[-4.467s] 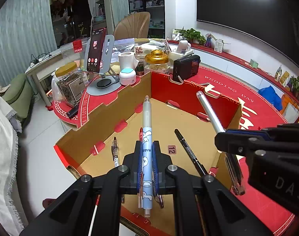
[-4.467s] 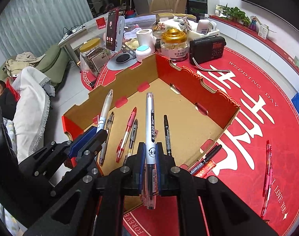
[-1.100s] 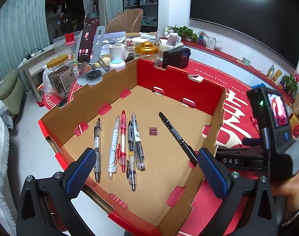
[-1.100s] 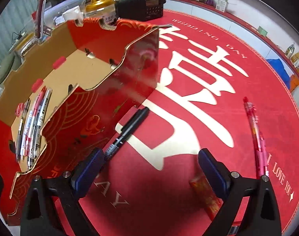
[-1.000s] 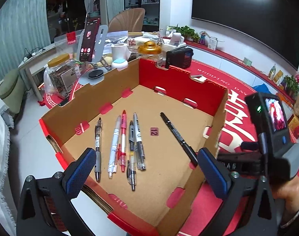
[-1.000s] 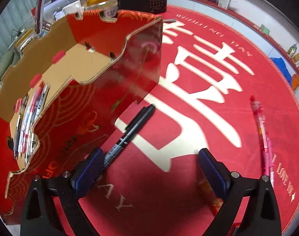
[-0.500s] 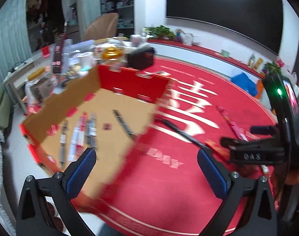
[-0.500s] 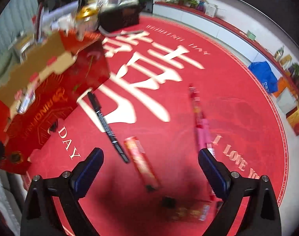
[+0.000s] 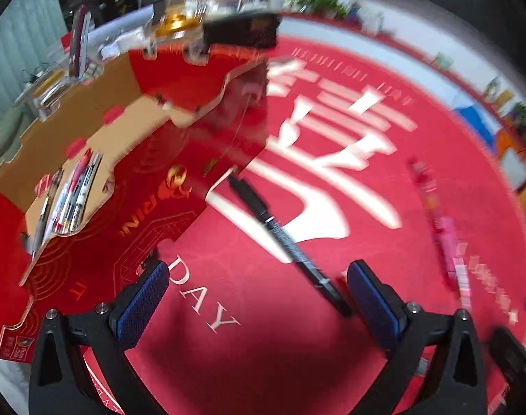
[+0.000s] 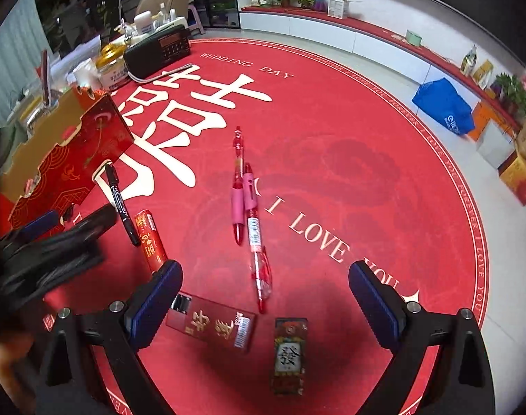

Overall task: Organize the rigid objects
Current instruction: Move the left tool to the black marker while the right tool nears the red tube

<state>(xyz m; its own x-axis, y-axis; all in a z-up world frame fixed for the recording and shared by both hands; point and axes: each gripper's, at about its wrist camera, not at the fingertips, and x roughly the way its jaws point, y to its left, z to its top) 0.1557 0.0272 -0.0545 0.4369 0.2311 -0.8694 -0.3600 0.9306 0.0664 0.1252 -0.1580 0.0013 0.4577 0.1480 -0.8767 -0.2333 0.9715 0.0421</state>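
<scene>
Slim black marker pen (image 9: 280,238), long axis slanting upper left to lower right, is framed nearer the left gripper (image 9: 256,297); both grippers' jaws are spread, empty, right gripper (image 10: 263,288) included.

You are holding the left gripper (image 9: 254,295) and the right gripper (image 10: 263,294) low, jaws spread wide, both gripping nothing.
</scene>
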